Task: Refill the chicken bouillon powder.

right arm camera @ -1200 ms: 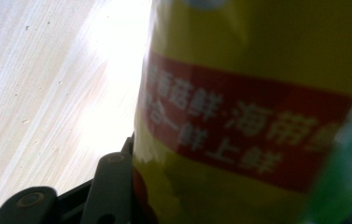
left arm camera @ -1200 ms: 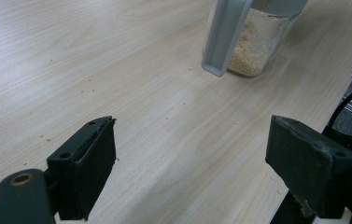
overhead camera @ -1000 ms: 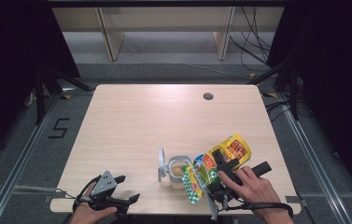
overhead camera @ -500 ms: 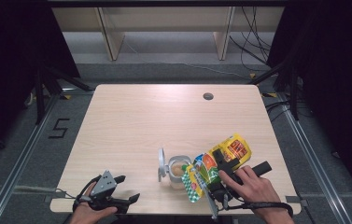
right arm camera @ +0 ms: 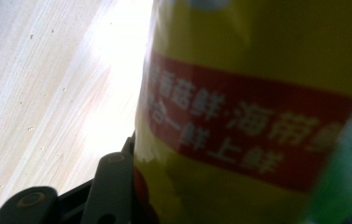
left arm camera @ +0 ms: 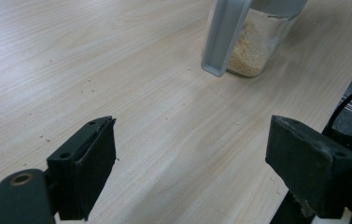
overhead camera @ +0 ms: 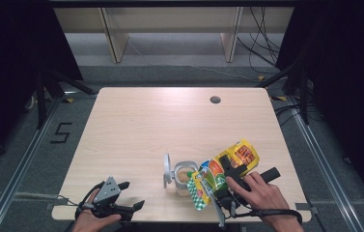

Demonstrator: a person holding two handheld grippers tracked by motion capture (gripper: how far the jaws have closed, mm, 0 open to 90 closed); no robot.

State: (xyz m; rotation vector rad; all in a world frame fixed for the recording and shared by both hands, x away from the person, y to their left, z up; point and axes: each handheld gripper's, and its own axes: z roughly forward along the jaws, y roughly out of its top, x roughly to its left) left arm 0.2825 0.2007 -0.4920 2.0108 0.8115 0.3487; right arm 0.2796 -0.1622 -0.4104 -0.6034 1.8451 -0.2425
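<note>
**Premises: recording lab or test studio**

The setting reads as a laboratory rig, not a home or shop. A plain wood-grain tabletop with a round cable port stands on grey carpet inside a frame of metal rails. Black curtains close both sides. A floor marking "5" sits to the left of the table. Loose cables trail across the floor behind, beside bare wooden shelving. Tripod legs stand at the left corner.
</note>
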